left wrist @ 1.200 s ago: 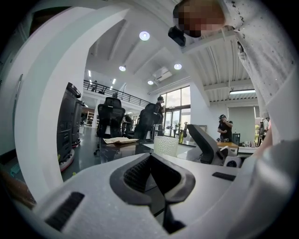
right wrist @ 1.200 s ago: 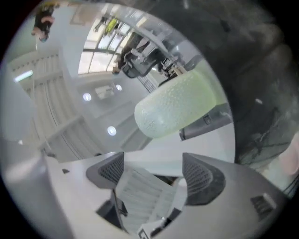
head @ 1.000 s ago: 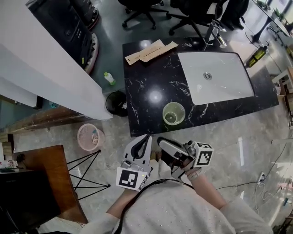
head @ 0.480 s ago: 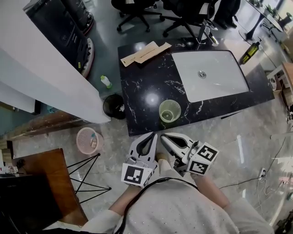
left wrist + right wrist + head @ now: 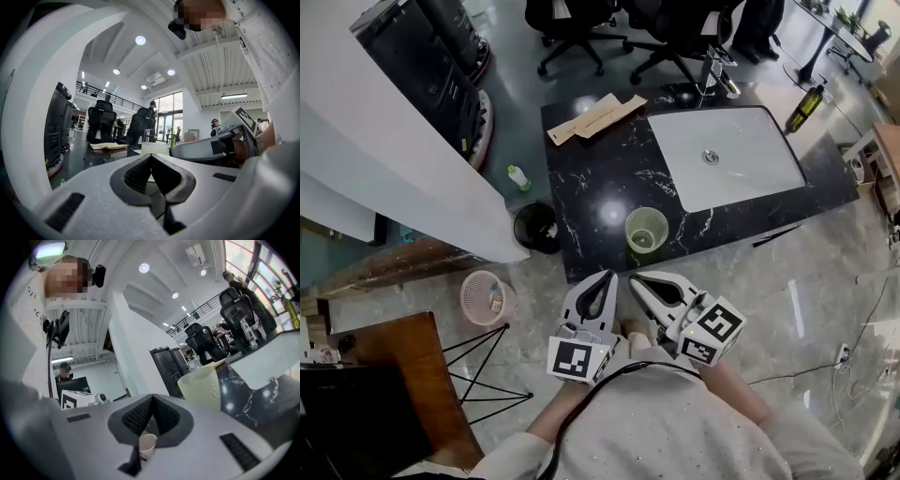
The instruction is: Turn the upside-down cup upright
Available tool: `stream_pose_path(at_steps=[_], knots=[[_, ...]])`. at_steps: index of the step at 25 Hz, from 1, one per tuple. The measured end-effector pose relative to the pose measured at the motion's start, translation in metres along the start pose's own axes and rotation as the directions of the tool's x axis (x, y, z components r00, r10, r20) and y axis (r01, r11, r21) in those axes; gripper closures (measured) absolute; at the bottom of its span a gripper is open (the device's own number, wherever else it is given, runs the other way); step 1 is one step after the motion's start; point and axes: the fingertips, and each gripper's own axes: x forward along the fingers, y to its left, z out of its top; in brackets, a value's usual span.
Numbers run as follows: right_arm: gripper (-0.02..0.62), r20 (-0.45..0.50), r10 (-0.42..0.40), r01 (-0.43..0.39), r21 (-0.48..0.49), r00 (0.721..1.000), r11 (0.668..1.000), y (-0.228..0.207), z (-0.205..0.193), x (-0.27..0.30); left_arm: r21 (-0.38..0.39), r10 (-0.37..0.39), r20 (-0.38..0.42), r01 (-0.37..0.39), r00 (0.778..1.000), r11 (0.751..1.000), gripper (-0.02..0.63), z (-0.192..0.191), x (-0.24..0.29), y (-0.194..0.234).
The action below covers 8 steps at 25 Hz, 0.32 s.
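A pale green, bumpy translucent cup (image 5: 646, 230) stands mouth up on the black marble counter (image 5: 591, 187), near its front edge. In the left gripper view the cup (image 5: 154, 148) shows just beyond the jaw tips. In the right gripper view the cup (image 5: 201, 387) stands up and to the right of the jaws. Both grippers hang side by side in front of the counter, short of the cup and apart from it. My left gripper (image 5: 607, 276) is shut with nothing in it. My right gripper (image 5: 634, 278) is shut and empty too.
A white sink (image 5: 727, 159) with a faucet (image 5: 717, 70) fills the counter's right part, and cardboard pieces (image 5: 591, 117) lie at its back left. On the floor are a black bin (image 5: 534, 225), a pink basket (image 5: 483, 298) and a small bottle (image 5: 517, 177). A white partition (image 5: 384, 178) runs along the left.
My right gripper has rolled from lying on its side to lying flat, and its jaws have closed. The left gripper and the cup have stayed put.
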Motion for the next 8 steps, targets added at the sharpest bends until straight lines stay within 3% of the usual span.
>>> stream_pose_path(at_steps=[8], knots=[[0.589, -0.053, -0.013, 0.007, -0.122, 0.999, 0.993, 0.012, -0.003, 0.007, 0.008, 0.013, 0.007, -0.013, 1.0, 1.0, 0.598, 0.008, -0.005, 0.003]])
